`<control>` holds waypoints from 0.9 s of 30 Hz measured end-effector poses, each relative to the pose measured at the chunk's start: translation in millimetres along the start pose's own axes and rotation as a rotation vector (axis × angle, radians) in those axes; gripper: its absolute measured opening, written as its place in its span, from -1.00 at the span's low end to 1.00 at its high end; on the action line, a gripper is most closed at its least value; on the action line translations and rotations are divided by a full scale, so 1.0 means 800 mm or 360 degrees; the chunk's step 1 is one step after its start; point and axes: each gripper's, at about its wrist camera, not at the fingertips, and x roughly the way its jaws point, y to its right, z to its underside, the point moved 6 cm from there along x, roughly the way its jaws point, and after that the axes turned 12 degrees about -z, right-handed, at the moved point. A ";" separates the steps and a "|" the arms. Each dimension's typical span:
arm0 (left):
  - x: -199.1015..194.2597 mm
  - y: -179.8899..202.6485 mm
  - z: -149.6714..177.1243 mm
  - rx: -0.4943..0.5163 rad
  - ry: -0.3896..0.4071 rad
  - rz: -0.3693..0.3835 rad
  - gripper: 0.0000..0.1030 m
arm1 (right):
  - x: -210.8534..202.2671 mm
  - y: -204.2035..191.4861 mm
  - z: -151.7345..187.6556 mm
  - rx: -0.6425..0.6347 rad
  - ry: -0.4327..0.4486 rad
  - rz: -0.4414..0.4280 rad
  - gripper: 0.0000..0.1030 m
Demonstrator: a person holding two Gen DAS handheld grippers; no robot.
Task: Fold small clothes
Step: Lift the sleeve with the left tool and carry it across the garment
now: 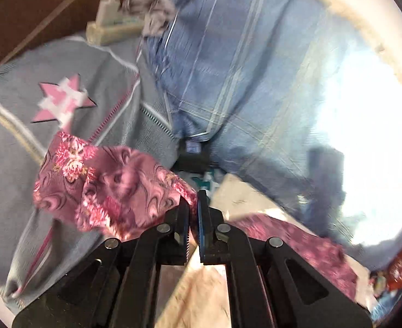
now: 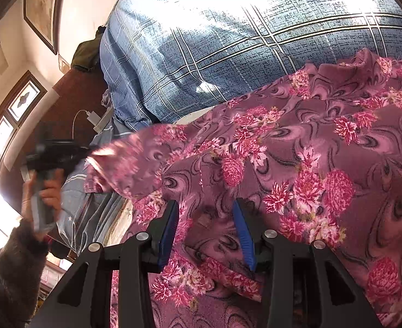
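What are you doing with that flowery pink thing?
A person is folding a pink flowered garment on a bed, with a gripper tool in each hand. The left gripper is pinched shut on one edge of the garment and holds it up off a grey pillow with a pink star. The right gripper is open, its fingers spread over the cloth, not pinching it. A blue checked quilt lies behind. The fold is not finished yet.

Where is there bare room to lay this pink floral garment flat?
The blue plaid bedding beyond the floral garment is bare. The left is crowded: the left gripper, the grey star pillow, and the power strip.
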 end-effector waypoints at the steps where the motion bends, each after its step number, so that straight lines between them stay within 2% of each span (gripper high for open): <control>1: -0.013 -0.010 0.016 0.0017 -0.0002 -0.0002 -0.93 | 0.000 0.000 0.000 -0.0001 -0.0001 0.0002 -0.16; 3: -0.014 -0.034 0.054 0.0024 -0.0068 -0.0039 -0.88 | 0.000 -0.001 0.000 -0.0002 -0.0003 0.0005 -0.16; 5: 0.004 -0.064 0.097 0.0024 -0.0231 -0.0122 -0.87 | 0.001 -0.001 0.000 -0.0002 -0.0006 0.0009 -0.16; 7: 0.025 -0.099 0.132 -0.0084 -0.0408 -0.0147 -0.87 | 0.002 -0.003 -0.001 -0.0003 -0.0008 0.0013 -0.16; 8: 0.027 -0.116 0.143 -0.0181 -0.0462 -0.0120 -0.87 | 0.002 -0.003 -0.001 -0.0003 -0.0008 0.0014 -0.16; 10: 0.015 -0.137 0.145 -0.0342 -0.0440 -0.0037 -0.87 | 0.002 -0.003 -0.001 -0.0004 -0.0008 0.0015 -0.16; 13: -0.010 -0.144 0.121 -0.0359 -0.0315 -0.0043 -0.75 | 0.003 -0.003 -0.001 -0.0001 -0.0007 0.0013 -0.16; 14: -0.012 -0.143 0.113 -0.0346 -0.0290 -0.0062 -0.54 | 0.003 -0.003 -0.001 -0.0002 -0.0007 0.0014 -0.16; 15: -0.016 -0.141 0.106 -0.0334 -0.0265 -0.0072 -0.20 | 0.003 -0.003 -0.001 -0.0002 -0.0007 0.0014 -0.16; 17: -0.017 -0.141 0.102 -0.0320 -0.0248 -0.0130 -0.02 | 0.003 -0.003 -0.001 0.0001 -0.0006 0.0010 -0.16; 20: -0.013 -0.145 0.106 -0.0383 -0.0309 -0.0059 -0.02 | 0.003 -0.004 -0.001 0.0003 -0.0004 0.0007 -0.16; 22: -0.008 -0.142 0.110 -0.0470 -0.0317 0.0041 -0.02 | 0.002 -0.003 -0.001 0.0005 -0.0004 0.0003 -0.16; 25: -0.008 -0.143 0.107 -0.0549 -0.0274 0.0064 -0.02 | 0.002 -0.002 -0.001 0.0007 -0.0002 0.0001 -0.16; 27: 0.000 -0.147 0.108 -0.0623 -0.0320 0.0060 -0.02 | 0.002 -0.002 -0.001 0.0006 -0.0003 0.0003 -0.16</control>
